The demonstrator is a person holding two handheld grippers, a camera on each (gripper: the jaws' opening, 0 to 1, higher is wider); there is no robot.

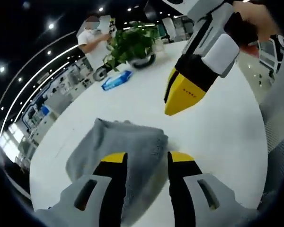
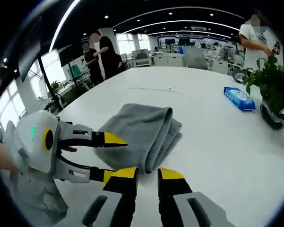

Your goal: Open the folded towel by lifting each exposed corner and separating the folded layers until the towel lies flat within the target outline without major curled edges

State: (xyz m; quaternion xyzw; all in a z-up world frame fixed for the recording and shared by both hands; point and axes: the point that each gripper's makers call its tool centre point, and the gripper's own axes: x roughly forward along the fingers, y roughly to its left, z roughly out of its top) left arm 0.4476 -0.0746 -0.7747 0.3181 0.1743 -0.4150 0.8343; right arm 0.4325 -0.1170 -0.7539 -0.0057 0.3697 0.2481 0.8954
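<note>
The grey towel (image 1: 132,139) (image 2: 144,125) lies folded in thick layers on the white table (image 1: 217,127) (image 2: 217,156). My left gripper (image 1: 148,160) (image 2: 109,157) is open, its yellow-tipped jaws set to either side of the towel's near edge without closing on it. In the right gripper view it comes in from the left, one jaw over the towel's edge and one below it. My right gripper (image 2: 147,174) (image 1: 177,97) hovers above the table just beside the towel, its jaws a narrow gap apart and holding nothing.
A blue packet (image 1: 116,80) (image 2: 239,98) and a potted plant (image 1: 132,45) (image 2: 274,90) stand at the table's far side. A person (image 1: 92,38) (image 2: 253,40) is by the plant, and two more people (image 2: 102,54) stand farther off. Bare table surrounds the towel.
</note>
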